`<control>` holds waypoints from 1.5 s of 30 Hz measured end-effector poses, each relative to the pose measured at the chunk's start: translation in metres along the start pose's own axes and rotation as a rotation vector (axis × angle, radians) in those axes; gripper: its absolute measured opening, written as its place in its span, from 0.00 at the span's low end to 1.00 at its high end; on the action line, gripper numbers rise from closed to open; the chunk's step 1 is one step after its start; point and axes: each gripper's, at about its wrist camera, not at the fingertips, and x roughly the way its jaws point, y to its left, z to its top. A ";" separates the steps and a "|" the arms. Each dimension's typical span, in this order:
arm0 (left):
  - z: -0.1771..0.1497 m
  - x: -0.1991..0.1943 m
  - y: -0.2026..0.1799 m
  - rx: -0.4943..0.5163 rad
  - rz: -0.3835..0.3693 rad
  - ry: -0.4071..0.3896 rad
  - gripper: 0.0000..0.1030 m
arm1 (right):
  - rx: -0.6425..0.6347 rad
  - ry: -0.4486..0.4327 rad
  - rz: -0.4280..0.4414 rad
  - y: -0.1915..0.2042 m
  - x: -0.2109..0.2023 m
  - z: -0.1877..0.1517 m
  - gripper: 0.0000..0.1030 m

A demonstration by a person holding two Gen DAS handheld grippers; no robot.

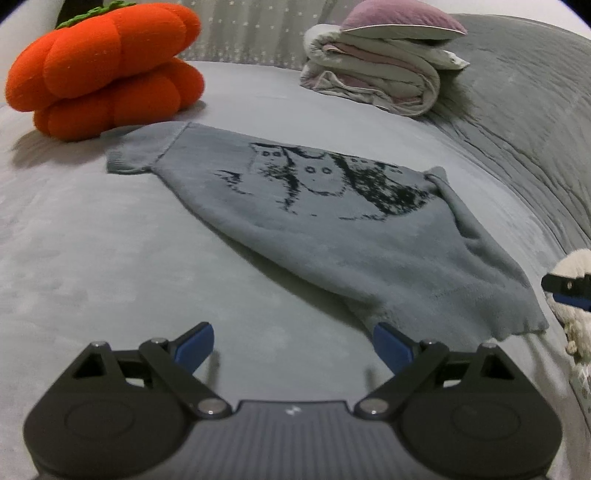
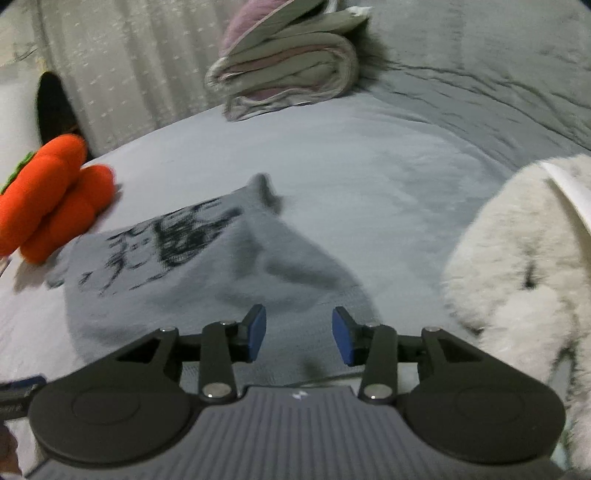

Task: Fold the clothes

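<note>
Two tongs: both of mine hung over the bed (image 1: 92,240), nothing between the fingers.
Left tongs (image 1: 293,347): jaws spread wide, the right fingertip (image 1: 391,345) just at the sweater's near hem.
Right tongs (image 2: 299,334): jaws parted, poised over the sweater's near edge; picture blurred.
Sweater (image 1: 332,236): grey short-sleeved knit with a dark cat pattern, lay spread on the grey sheet, one side turned over.
Pumpkin cushion (image 1: 107,66): orange, beyond the left sleeve.
Folded quilt (image 1: 376,77): far end, purple pillow (image 1: 402,18) on top.
Plush toy (image 2: 524,266): white, right of the sweater.

Sweater (image 1: 332,229) flat on bed (image 1: 110,258), pumpkin cushion (image 1: 107,70) behind-left, folded quilt (image 1: 376,81) behind-right
</note>
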 end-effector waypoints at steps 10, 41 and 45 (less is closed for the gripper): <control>0.013 -0.006 0.021 -0.041 0.044 0.012 0.91 | -0.163 0.059 0.136 0.074 0.001 -0.018 0.43; 0.019 -0.008 0.065 -0.168 0.001 0.060 0.88 | -0.428 0.128 0.111 0.162 0.044 -0.063 0.12; 0.018 -0.001 0.071 -0.239 -0.056 0.091 0.85 | -0.446 0.142 0.169 0.172 0.031 -0.066 0.11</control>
